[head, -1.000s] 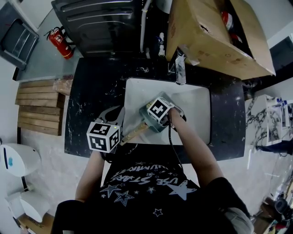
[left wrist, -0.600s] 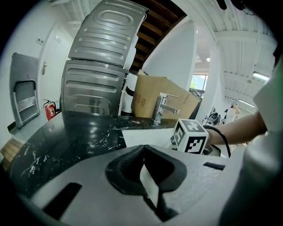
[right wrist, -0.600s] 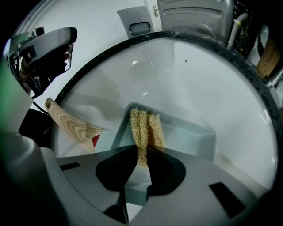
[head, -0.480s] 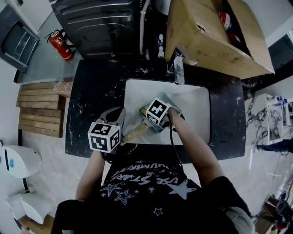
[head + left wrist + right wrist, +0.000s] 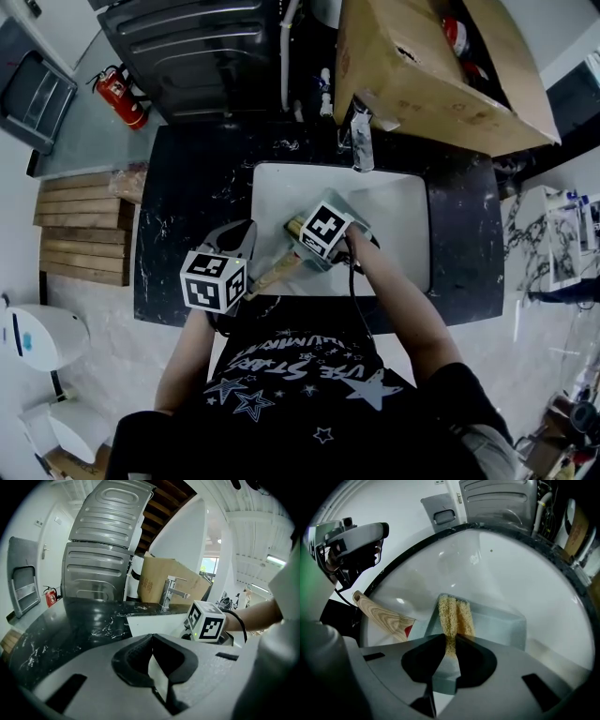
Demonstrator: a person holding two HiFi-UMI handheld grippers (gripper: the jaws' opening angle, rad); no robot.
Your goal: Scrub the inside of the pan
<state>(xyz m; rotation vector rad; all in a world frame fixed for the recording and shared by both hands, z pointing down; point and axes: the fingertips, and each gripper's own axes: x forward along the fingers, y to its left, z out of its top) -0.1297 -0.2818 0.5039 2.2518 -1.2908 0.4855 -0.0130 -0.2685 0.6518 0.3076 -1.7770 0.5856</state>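
From the head view, we're over a dark marbled bench (image 5: 187, 206) with a white sink (image 5: 398, 216) set into it. The pan (image 5: 317, 261) sits in the sink's near left corner. Its wooden handle (image 5: 275, 273) slants out toward the person, over the sink's front edge. The right hand-held gripper (image 5: 319, 242) is right on top of the pan, and its marker cube hides most of the pan body. The left hand-held gripper (image 5: 242, 228) is over the bench at the sink's left rim, just beside the handle. Whether it touches the handle can't be told from up here. Behind the sink stand a faucet (image 5: 362, 141) and a big cardboard box (image 5: 422, 75), and a red fire extinguisher (image 5: 117, 94) sits far off to the left.

Over to the left gripper view: the jaws are closed tip to tip, and nothing is caught between them. Past them lies the bench, then the sink's white rim with the faucet behind. The right hand-held gripper's marker cube shows on the right.

Now the right gripper view: the jaws are clamped on a yellow scrubbing sponge (image 5: 452, 616). The sponge reaches forward, down into the grey-blue, straight-walled pan, with its far end against the inside near the left wall. The pan rests on the white sink floor. The wooden handle angles up to the left, and its end comes just below the left hand-held gripper at the upper left.
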